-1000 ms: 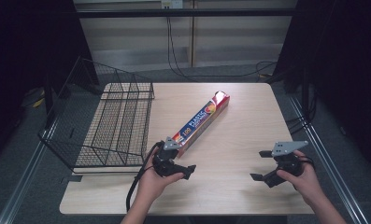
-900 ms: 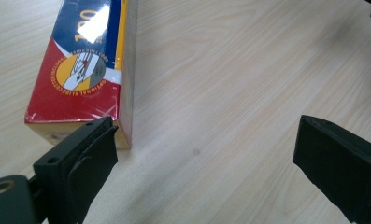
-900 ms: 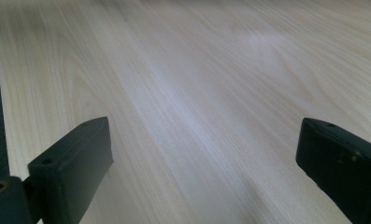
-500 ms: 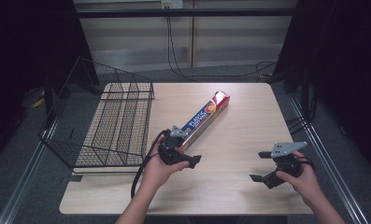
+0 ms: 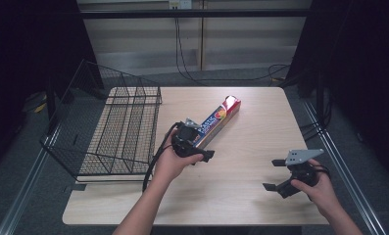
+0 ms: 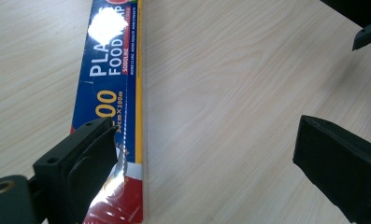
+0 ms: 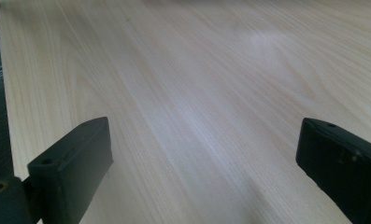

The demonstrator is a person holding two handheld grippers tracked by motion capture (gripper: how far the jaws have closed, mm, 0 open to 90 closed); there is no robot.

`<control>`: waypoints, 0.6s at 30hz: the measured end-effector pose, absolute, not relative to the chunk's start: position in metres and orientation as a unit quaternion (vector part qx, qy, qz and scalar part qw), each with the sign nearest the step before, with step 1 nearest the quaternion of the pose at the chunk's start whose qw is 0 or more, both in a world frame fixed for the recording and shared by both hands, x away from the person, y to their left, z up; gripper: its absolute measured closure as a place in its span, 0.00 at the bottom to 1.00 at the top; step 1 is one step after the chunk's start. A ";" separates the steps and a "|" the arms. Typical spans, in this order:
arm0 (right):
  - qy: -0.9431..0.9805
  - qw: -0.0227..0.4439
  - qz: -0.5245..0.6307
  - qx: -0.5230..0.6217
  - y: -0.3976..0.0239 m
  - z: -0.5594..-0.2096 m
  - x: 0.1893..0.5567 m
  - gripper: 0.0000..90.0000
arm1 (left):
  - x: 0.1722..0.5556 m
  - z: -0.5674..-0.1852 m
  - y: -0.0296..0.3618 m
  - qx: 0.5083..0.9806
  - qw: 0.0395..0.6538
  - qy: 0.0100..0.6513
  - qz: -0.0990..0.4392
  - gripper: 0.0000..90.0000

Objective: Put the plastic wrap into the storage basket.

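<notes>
A long blue food wrap box [image 5: 216,121] with a red far end lies diagonally on the wooden table [image 5: 251,122]. My left gripper [image 5: 198,142] hovers at the box's near end, open. In the left gripper view the box [image 6: 110,88] runs up the left side. One jaw sits over its near end, and the other is far to the right above bare wood, so the left gripper [image 6: 204,135] straddles the box's right edge. My right gripper [image 5: 274,174] is open near the front right of the table. In its own view the right gripper [image 7: 202,135] has only wood between its jaws.
A black wire basket [image 5: 109,132] stands at the table's left edge, close beside the left hand. The other gripper's jaw tip [image 6: 367,33] pokes into the left gripper view's upper right corner. Cables hang behind the table's far edge.
The left hand has carried its gripper forward and slightly right, up to the near end of the box. The right gripper has stayed put.
</notes>
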State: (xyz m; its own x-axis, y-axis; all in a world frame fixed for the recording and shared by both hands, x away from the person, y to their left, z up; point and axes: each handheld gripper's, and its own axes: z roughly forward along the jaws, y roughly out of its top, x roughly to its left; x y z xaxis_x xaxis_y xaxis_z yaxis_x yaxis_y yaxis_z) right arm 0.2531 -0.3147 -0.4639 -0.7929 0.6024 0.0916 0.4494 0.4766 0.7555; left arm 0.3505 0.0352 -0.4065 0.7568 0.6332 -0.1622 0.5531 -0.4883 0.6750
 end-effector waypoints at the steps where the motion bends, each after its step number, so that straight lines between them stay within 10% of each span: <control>1: 0.853 0.094 0.410 0.308 -0.315 -0.464 0.253 0.04 | 0.353 -0.406 0.035 0.863 0.369 0.342 0.055 0.07; 18: 0.852 0.090 0.416 0.305 -0.315 -0.463 0.254 0.04 | 0.388 -0.404 0.019 0.857 0.367 0.358 0.055 0.08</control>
State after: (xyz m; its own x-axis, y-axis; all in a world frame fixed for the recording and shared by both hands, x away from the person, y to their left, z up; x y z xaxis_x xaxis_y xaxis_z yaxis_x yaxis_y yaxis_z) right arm 0.2539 -0.3153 -0.4630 -0.7980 0.5941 0.1013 0.4449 0.4672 0.7641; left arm 0.3884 0.0185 -0.4040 0.7373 0.6543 -0.1681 0.5735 -0.4746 0.6678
